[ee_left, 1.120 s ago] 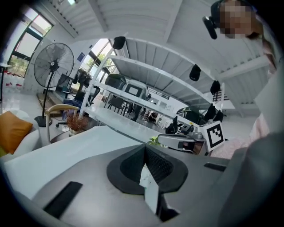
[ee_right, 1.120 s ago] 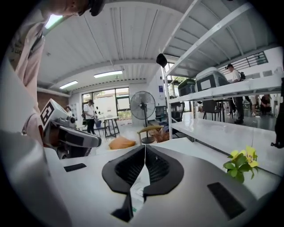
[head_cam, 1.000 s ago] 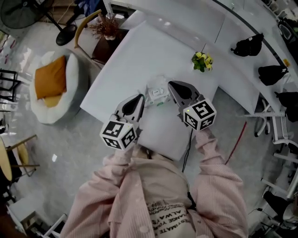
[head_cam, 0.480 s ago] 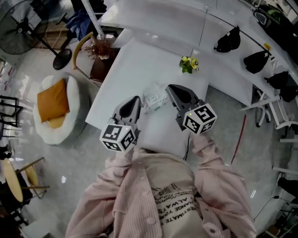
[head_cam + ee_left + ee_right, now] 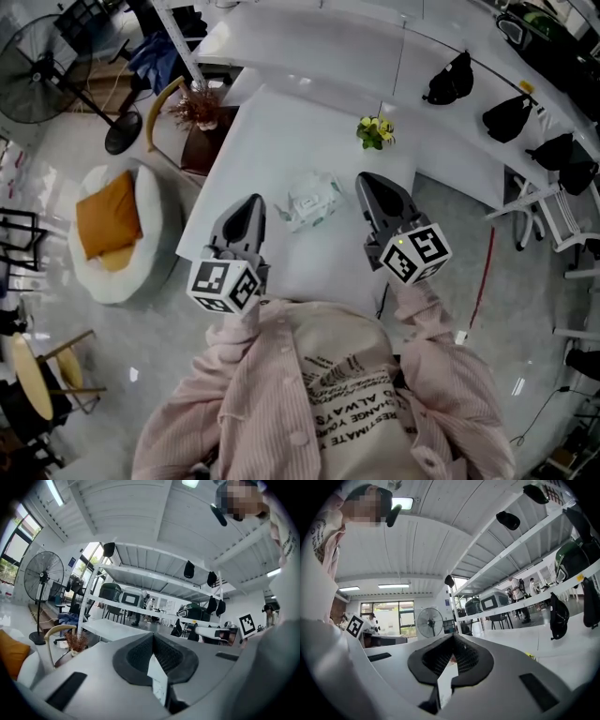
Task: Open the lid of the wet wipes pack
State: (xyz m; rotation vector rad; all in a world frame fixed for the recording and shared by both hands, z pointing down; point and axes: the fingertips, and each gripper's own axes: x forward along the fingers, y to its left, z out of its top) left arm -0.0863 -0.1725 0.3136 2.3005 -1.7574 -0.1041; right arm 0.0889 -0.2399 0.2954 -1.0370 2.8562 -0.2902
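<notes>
Both grippers are now hanging clear of the wet wipes pack (image 5: 310, 200), whereas 1 second ago they were crowding in on its 2 sides. The left gripper (image 5: 247, 204) is sitting off the pack's left and the right gripper (image 5: 372, 184) off its right. Each is apart from the pack and pointing out at the room's shelving rather than down at the table. In both gripper views the jaws are resting pressed together, and nothing of the pack is sitting between them.

The pack is lying alone near the middle of the white table (image 5: 272, 122), on the near side of the yellow flowers (image 5: 375, 131). A pale lid patch is showing on its top, but it is too small to tell whether the flap is standing up. This pull-back is probably marking either a finished attempt or a reset before another try at the lid.
</notes>
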